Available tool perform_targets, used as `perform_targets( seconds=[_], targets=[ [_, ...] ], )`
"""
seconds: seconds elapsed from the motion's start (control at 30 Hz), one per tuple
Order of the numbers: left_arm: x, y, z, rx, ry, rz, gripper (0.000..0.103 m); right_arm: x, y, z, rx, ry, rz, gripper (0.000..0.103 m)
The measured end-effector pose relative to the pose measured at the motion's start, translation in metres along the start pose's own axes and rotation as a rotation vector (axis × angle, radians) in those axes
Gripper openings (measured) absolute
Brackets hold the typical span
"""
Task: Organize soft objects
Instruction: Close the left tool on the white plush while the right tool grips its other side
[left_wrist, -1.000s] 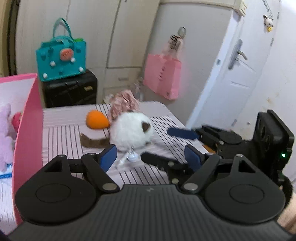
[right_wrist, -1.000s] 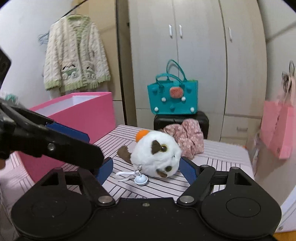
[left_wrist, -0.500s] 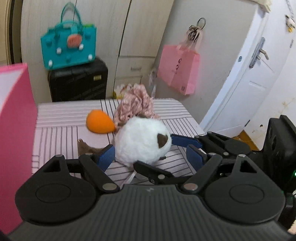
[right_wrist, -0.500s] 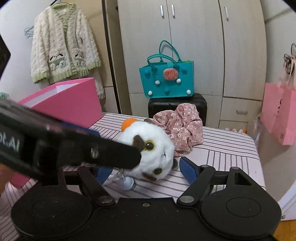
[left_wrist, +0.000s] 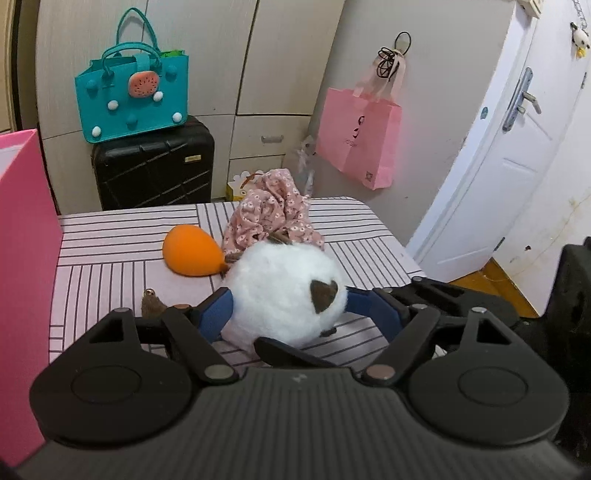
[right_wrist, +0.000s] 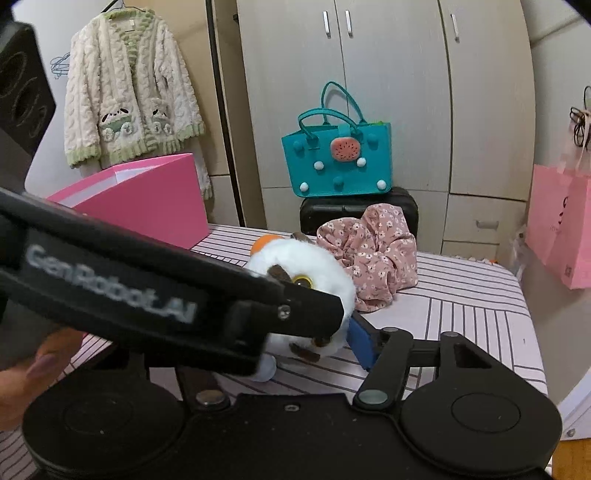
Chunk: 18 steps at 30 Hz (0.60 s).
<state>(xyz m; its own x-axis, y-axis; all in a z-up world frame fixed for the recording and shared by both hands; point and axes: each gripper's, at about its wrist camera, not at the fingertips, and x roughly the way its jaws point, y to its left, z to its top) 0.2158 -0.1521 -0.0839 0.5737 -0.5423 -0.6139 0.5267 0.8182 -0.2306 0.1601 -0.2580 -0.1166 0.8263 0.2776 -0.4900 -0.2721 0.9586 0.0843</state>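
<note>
A white round plush toy with brown ears lies on the striped table. My left gripper has its blue pads on both sides of the plush, touching its fur. The plush also shows in the right wrist view, half hidden by the left gripper's arm. My right gripper is around the plush from the other side; only its right pad shows. An orange soft egg and a pink floral scrunchie lie just behind the plush.
A tall pink box stands at the table's left side. A teal bag sits on a black suitcase beyond the table. A pink paper bag hangs on the wall, right.
Both grippers have moved forward onto the plush. The left gripper's pads have narrowed from wide apart to touching the plush's sides. The right gripper's fingers now lie alongside the plush.
</note>
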Motion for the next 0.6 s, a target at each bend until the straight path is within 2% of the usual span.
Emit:
perform_targets(
  seconds=[0.17, 0.3, 0.33, 0.43, 0.6],
  targets=[
    [0.003, 0.006, 0.000, -0.003, -0.016, 0.036, 0.080, -0.001, -0.003, -0.001, -0.002, -0.007, 0.010, 0.066],
    [0.011, 0.015, -0.002, -0.056, 0.017, 0.010, 0.079, -0.001, -0.004, -0.002, 0.009, -0.008, 0.019, 0.066],
    [0.012, 0.016, -0.003, -0.067, 0.023, 0.006, 0.074, -0.002, -0.004, -0.002, 0.009, -0.007, 0.020, 0.066],
    [0.014, 0.020, -0.003, -0.079, 0.037, -0.019, 0.067, -0.002, -0.006, -0.003, 0.016, -0.003, 0.024, 0.064],
    [0.009, 0.014, -0.005, -0.041, 0.027, -0.007, 0.062, -0.004, -0.007, -0.002, 0.034, -0.004, 0.036, 0.061]
  ],
)
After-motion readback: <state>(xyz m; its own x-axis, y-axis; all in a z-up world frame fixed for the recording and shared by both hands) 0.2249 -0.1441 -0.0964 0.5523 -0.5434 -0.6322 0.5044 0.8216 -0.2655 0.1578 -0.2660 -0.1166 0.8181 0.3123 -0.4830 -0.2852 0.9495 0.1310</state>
